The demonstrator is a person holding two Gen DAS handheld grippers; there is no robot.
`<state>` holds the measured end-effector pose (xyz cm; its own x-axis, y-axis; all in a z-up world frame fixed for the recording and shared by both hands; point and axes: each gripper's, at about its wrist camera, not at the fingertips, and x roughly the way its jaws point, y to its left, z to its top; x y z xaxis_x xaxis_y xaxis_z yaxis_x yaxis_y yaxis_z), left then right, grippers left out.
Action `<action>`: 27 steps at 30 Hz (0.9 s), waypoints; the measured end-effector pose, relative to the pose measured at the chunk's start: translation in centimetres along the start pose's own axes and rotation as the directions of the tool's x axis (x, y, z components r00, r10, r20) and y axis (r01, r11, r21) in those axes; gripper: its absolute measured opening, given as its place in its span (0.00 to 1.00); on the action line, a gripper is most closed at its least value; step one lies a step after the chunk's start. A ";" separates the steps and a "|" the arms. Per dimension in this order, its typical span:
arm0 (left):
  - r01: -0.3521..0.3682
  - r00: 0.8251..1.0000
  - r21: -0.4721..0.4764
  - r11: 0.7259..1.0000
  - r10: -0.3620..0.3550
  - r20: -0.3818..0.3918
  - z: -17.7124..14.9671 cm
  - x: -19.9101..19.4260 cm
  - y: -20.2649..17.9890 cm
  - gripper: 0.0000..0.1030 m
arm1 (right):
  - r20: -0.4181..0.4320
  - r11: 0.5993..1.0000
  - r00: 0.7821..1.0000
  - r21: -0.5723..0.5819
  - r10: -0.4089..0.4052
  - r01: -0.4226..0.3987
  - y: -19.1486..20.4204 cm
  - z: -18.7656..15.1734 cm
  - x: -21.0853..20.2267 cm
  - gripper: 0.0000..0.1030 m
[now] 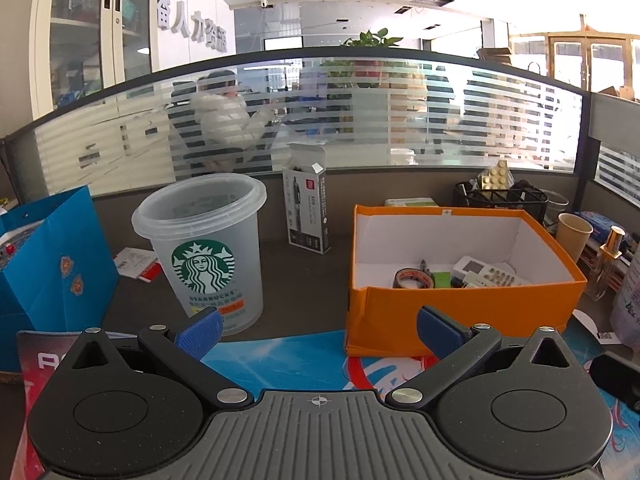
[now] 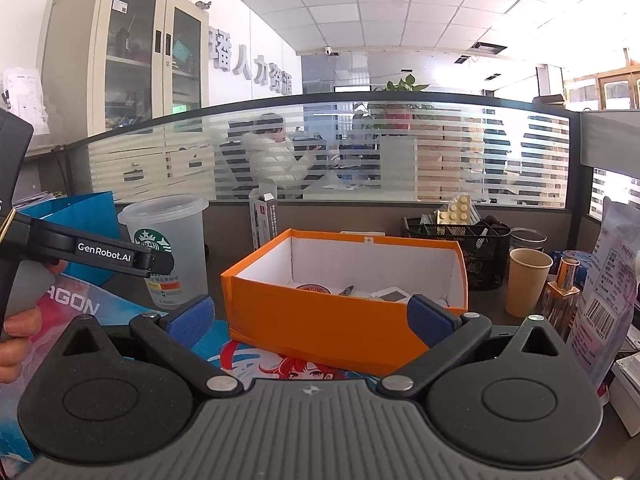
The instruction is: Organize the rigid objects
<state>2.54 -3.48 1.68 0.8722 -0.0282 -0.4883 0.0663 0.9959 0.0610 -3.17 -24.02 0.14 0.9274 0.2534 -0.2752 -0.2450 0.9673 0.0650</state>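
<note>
Left claw [image 1: 318, 330] and right claw [image 2: 310, 318]: level above counter [image 1: 304, 280], jaws spread, empty. Box [image 1: 460, 280] stands ahead holding tape [image 1: 414, 279]; cup [image 1: 208, 248] left, open gap between.

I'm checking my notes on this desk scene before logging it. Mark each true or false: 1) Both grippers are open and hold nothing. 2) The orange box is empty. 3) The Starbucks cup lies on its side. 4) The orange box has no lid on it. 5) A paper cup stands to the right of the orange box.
1) True: the left gripper and the right gripper both stand wide open with nothing between the fingers.
2) False: the orange box holds a tape roll, a remote-like device and other small items.
3) False: the Starbucks cup stands upright.
4) True: its top is open.
5) True: the paper cup stands there.
</note>
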 end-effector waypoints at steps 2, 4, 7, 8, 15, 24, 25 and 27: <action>-0.007 1.000 0.001 1.000 0.007 0.005 -0.1 0.0 -0.5 1.00 | 0.000 1.000 1.000 0.003 -0.002 0.002 0.1 -0.1 0.0 1.00; -0.016 1.000 0.001 1.000 0.016 0.008 -0.3 -0.1 -1.1 1.00 | 0.001 1.000 1.000 0.018 -0.018 0.018 0.1 -0.2 0.2 1.00; -0.028 0.999 -0.011 1.000 0.029 0.028 -0.6 -0.3 -1.8 1.00 | -0.006 0.999 0.999 0.040 -0.034 0.035 0.0 -0.5 0.5 1.00; -0.036 0.999 -0.015 0.999 0.037 0.035 -0.7 -0.4 -2.1 1.00 | -0.008 0.998 0.999 0.046 -0.042 0.042 -0.1 -0.6 0.6 1.00; 0.023 0.998 -0.027 0.999 -0.022 0.050 -0.8 -0.9 -3.4 1.00 | -0.009 0.997 0.998 0.053 -0.054 0.055 0.0 -0.9 0.7 1.00; 0.148 0.989 -0.082 0.986 -0.147 0.017 -1.3 0.1 -4.1 1.00 | -0.025 0.996 0.998 0.061 -0.060 0.061 -0.3 -1.3 1.1 1.00; 0.148 0.989 -0.071 0.987 -0.147 0.013 -1.4 0.2 -4.3 1.00 | -0.026 0.996 0.998 0.063 -0.058 0.060 -0.4 -1.4 1.1 1.00; 0.142 0.990 -0.053 0.988 -0.142 0.007 -1.6 0.4 -4.6 1.00 | -0.026 0.996 0.998 0.064 -0.056 0.058 -0.5 -1.5 1.1 1.00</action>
<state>1.78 -7.94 -0.16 0.8572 -0.1701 -0.4861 0.1638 0.9849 -0.0557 -2.42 -24.19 -1.59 0.9319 0.1985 -0.3036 -0.1726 0.9788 0.1101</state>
